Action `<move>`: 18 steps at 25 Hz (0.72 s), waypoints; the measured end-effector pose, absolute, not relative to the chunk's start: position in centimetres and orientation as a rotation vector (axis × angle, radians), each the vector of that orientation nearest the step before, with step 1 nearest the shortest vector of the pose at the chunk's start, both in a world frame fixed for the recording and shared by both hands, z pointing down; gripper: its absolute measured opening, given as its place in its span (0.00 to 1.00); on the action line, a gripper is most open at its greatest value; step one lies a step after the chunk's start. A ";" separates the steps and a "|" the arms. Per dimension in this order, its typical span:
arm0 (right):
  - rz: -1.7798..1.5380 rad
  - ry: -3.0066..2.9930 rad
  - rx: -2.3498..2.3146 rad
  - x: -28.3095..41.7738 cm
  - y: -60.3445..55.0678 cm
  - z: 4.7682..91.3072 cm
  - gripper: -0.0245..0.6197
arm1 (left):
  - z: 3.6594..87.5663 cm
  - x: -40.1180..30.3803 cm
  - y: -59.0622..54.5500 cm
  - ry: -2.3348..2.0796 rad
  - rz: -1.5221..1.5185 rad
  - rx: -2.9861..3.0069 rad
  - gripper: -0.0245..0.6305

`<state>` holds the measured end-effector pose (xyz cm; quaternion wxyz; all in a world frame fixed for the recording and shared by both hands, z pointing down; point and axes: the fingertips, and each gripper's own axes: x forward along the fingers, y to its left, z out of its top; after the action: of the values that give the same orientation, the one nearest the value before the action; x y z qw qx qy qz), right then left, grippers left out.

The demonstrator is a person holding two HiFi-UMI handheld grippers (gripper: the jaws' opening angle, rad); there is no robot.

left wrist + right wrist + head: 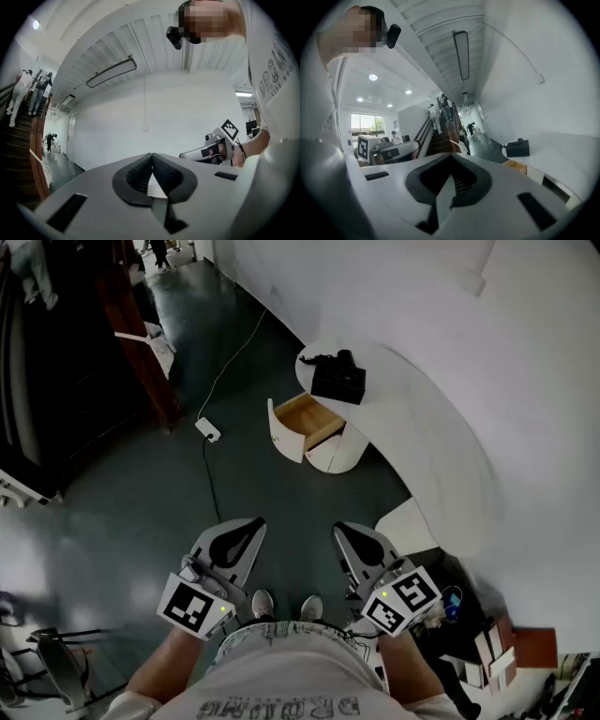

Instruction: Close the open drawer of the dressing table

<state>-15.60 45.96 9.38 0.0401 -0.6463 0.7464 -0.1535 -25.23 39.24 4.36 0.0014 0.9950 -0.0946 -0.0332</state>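
Observation:
The white curved dressing table stands ahead of me against the white wall. Its drawer is pulled out, showing a bare wooden inside; the right gripper view catches the drawer at right. A black box sits on the tabletop above it. My left gripper and right gripper hover side by side over the dark floor, well short of the drawer. Both are shut with nothing between the jaws. The left gripper points at the wall; the right gripper points toward the stairs.
A white cable runs across the floor to an adapter left of the drawer. A wooden staircase rises at far left, with people on the stairs. Cluttered items lie at lower right. My shoes show below.

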 end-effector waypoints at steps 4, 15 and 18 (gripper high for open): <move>-0.482 2.282 -1.988 -15.3 46.1 10.0 0.05 | 4.5 -24.9 39.3 -0.296 -0.103 3.121 0.07; -0.493 2.273 -1.988 -15.3 46.1 10.5 0.05 | 5.0 -24.8 39.3 -0.308 -0.091 3.110 0.07; -0.501 2.270 -1.985 -15.3 46.2 10.6 0.05 | 5.3 -24.7 39.4 -0.306 -0.068 3.113 0.07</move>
<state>-15.27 46.25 10.59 0.0422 -0.6487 0.7420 -0.1636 -24.75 39.43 5.34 0.0064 0.9950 -0.0977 -0.0218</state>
